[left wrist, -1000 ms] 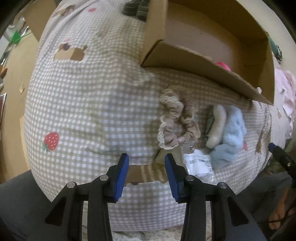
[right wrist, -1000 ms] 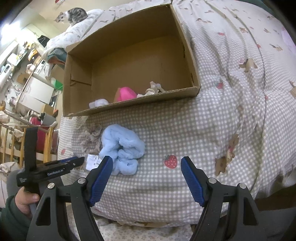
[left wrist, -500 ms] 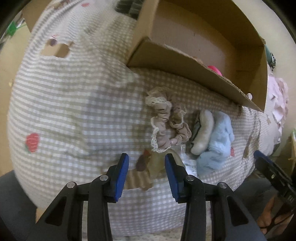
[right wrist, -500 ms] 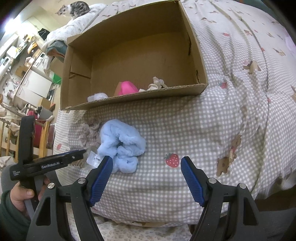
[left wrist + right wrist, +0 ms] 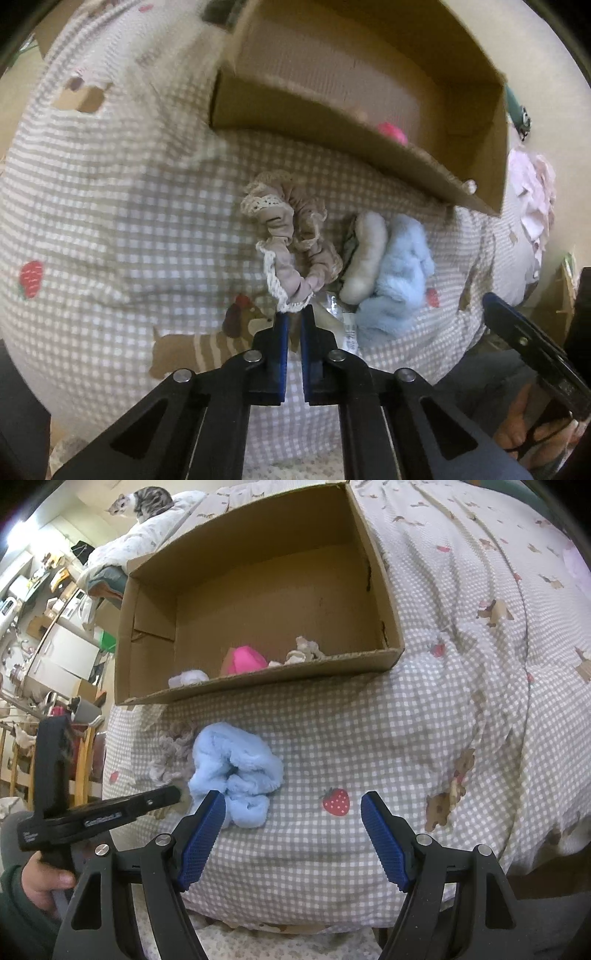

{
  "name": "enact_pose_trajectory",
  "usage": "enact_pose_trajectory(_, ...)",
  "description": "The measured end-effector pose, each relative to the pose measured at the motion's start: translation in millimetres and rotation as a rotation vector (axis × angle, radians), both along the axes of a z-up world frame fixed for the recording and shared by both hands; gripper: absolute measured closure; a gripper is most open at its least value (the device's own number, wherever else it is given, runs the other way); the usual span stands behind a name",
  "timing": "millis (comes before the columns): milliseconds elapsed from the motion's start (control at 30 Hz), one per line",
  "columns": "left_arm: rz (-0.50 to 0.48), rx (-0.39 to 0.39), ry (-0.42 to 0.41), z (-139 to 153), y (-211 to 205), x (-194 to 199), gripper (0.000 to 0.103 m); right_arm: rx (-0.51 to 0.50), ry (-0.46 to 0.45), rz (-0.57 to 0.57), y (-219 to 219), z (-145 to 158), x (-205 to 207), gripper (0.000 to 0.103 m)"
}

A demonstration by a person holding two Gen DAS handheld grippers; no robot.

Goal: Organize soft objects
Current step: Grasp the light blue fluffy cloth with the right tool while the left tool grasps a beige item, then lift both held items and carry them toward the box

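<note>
1. Your left gripper (image 5: pixel 291 321) has its blue-padded jaws clenched on the near lace-trimmed edge of the beige ruched fabric scrunchie (image 5: pixel 291 240), which lies on the grey-and-white gingham bedspread (image 5: pixel 110 206) just in front of the open brown cardboard box (image 5: pixel 258 590).
2. Your right gripper (image 5: pixel 291 834) hangs released, jaws wide, nothing between them — beside the fluffy pale-blue fleece bundle (image 5: pixel 236 768).
3. The bite is thin: only the lace rim appears caught. Lift fast and the scrunchie could slip free, or the pads may drag a fold of bedspread up with it.
4. A crinkly clear plastic packet (image 5: pixel 340 321) sits touching the scrunchie's near end; it could snag and ride along into the box.
5. The box's near wall stands between the scrunchie and the box floor — a low carry would catch the dangling loop on that edge.
6. Hard to read: the left wrist view is blurred, so whether the pads pinch lace alone or bedspread too cannot be told.
7. A cream oval plush piece (image 5: pixel 365 258) lies between scrunchie and fleece; something dark is wedged under it, unidentifiable.
8. Inside the box, a bright pink soft object (image 5: pixel 245 659), a white bundle and a pale crumpled item are half cut off by the near wall.
</note>
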State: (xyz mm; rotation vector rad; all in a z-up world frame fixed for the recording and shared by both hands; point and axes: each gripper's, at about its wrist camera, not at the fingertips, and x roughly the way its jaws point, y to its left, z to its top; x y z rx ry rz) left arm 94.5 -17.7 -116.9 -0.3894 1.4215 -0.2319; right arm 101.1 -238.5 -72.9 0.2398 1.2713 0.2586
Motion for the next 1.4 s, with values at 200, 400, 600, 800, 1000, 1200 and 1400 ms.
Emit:
enact_pose_trajectory(200,0.013,0.02,-0.047,34,13,-10,0.097,0.03,-0.001,-0.008,-2,2,1,0.022)
enact_pose_trajectory(400,0.041,0.007,-0.057,55,37,-26,0.097,0.096,0.006,-0.014,1,2,6,0.022)
enact_pose_trajectory(600,0.091,0.006,-0.113,64,52,-31,0.097,0.159,0.091,-0.033,18,-19,23,0.021)
enact_pose_trajectory(800,0.161,-0.005,-0.111,61,64,-28,0.097,0.203,0.188,-0.059,44,-45,40,0.008)
enact_pose_trajectory(1000,0.16,0.005,-0.12,61,57,-23,0.097,0.074,0.234,0.001,64,-65,36,0.008)
enact_pose_trajectory(1200,0.174,0.044,-0.085,48,56,-17,0.097,0.078,0.214,0.002,56,-62,33,0.062)
enact_pose_trajectory(1400,0.185,0.065,-0.099,51,57,-20,0.097,0.084,0.159,0.022,46,-46,27,0.079)
